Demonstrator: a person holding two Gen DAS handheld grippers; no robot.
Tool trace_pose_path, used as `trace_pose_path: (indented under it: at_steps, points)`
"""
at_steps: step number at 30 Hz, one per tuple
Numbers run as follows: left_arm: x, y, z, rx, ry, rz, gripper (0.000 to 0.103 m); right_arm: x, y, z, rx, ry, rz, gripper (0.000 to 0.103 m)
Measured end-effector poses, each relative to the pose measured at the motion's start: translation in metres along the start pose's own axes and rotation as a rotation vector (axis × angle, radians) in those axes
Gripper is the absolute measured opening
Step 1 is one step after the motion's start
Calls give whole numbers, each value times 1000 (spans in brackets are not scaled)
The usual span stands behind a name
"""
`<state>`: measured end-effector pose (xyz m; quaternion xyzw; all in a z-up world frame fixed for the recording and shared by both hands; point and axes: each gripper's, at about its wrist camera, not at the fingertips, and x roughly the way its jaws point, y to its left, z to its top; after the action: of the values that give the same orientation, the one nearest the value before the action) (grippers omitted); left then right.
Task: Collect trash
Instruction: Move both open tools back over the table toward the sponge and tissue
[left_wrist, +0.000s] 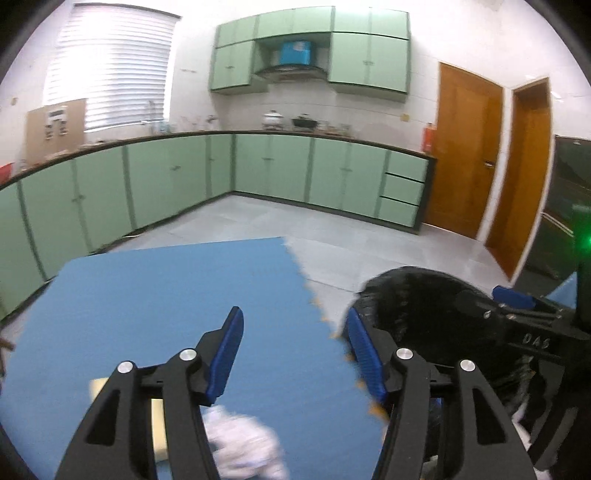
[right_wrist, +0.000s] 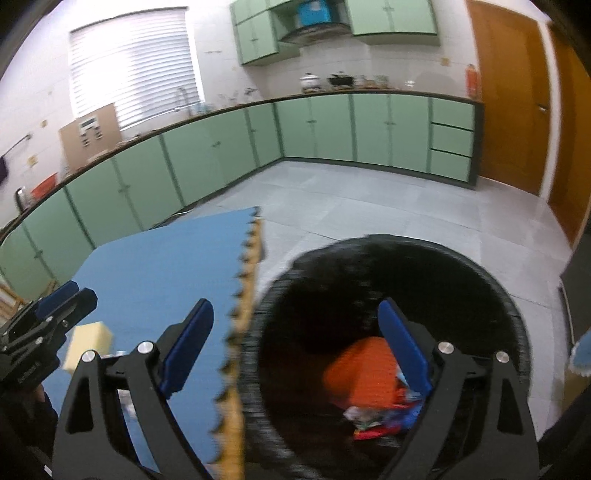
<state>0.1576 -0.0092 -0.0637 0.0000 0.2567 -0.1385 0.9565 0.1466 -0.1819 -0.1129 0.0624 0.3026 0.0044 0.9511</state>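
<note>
Both the left gripper (left_wrist: 295, 350) and right gripper (right_wrist: 295, 347) stood apart and empty, the right above the black bin (right_wrist: 480, 266) holding orange trash (right_wrist: 362, 373).

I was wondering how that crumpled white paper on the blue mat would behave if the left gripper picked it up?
The crumpled white paper looks loosely wadded, so it would probably squash between the fingers rather than resist. It seems light for its size and might skid on the blue mat if nudged. Its irregular shape suggests it would not roll far.
</note>
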Motion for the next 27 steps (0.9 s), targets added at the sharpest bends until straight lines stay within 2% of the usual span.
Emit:
trace_pose_path:
  at_steps: [6, 12, 19, 27]
  points:
    - [-27, 52, -18, -43, 8, 115, 58, 2, 55, -4, -54, 6, 81, 88]
    - [-46, 89, -40, -61, 13, 212, 58, 11, 104, -22, -113, 40, 148, 88]
    - [-59, 115, -63, -110, 35, 260, 58, 29, 150, -50, -181, 99, 199, 88]
    - [-57, 127, -77, -132, 61, 283, 58, 49, 167, -64, -173, 136, 189, 80]
